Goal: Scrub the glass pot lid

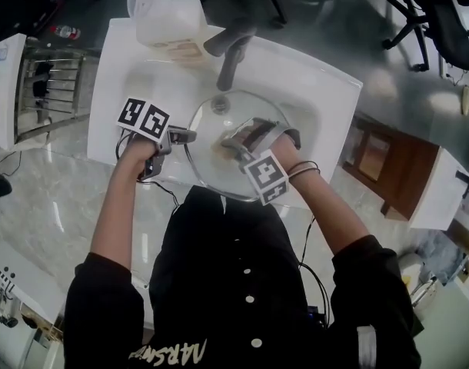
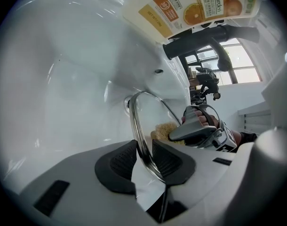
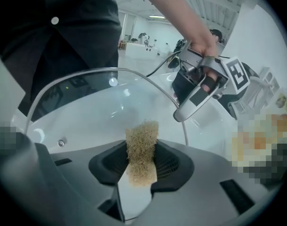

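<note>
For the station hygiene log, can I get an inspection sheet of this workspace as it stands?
Surface: white sink set in a grey marble counter; black faucet over the basin.
Job's things: round clear glass pot lid held tilted over the basin; tan fibrous scrub pad at the lid's glass.
Clutter: white plastic jug with an orange label behind the faucet.
Grippers: left gripper shut on the lid's rim; right gripper shut on the scrub pad.
Cables: black cable trailing from the left gripper.
Surroundings: metal wire dish rack left of the sink; black office chairs beyond.
</note>
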The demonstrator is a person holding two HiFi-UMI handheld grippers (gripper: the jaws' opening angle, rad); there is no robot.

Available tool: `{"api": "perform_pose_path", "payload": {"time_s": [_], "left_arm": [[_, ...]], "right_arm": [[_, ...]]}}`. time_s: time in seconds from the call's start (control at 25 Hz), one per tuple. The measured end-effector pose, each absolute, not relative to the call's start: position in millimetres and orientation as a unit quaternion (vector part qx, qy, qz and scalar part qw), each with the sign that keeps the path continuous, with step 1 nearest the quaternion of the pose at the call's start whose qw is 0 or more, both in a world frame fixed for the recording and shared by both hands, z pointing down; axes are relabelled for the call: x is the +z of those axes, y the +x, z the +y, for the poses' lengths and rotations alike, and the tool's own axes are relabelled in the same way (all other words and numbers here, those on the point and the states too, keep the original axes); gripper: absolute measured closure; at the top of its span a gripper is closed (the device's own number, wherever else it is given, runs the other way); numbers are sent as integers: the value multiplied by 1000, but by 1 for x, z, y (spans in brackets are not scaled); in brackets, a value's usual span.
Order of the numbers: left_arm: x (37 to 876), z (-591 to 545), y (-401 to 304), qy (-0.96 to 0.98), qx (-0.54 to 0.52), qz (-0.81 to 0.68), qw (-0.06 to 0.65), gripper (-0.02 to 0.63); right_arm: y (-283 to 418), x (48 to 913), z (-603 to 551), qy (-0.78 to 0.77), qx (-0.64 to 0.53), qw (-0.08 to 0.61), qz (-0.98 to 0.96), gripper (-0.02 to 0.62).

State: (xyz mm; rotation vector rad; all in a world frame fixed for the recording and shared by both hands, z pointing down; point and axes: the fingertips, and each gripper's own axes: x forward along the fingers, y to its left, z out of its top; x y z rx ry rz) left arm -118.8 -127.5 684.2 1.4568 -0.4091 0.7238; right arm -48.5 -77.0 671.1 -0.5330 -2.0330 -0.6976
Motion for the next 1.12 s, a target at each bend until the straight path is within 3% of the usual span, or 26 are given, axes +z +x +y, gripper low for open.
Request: {"api": "perform_pose_path", "payload": {"time_s": [1.12], "left_arm": [[685, -127, -119, 641, 337, -190, 663, 485]], "right_arm": [[71, 644, -27, -353, -195, 515, -756, 442]]}}
